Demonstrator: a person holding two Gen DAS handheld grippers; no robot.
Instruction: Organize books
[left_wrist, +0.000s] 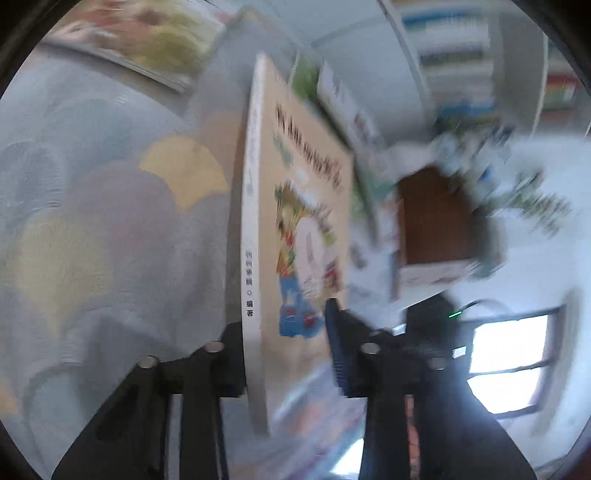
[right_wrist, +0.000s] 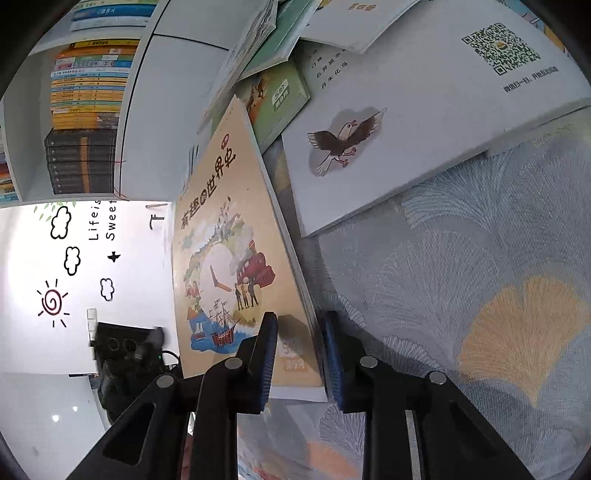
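- Because the surface under everything is a soft quilted bedspread (right_wrist: 461, 258) rather than a firm worktop, the books lying loose on it, such as the white bird book (right_wrist: 406, 122), could shift if the held one swings into them.
- Standing on edge between both claws, the tan picture book (right_wrist: 221, 240) has its long axis running away from the cameras toward the bookshelf (right_wrist: 85, 110), spine toward the bedspread.
- Right claw (right_wrist: 301, 354) is nearly closed, pads straddling the book's near corner; the right pad looks barely seated, so the book could twist out.
- Left claw (left_wrist: 288, 354) pinches the same book.
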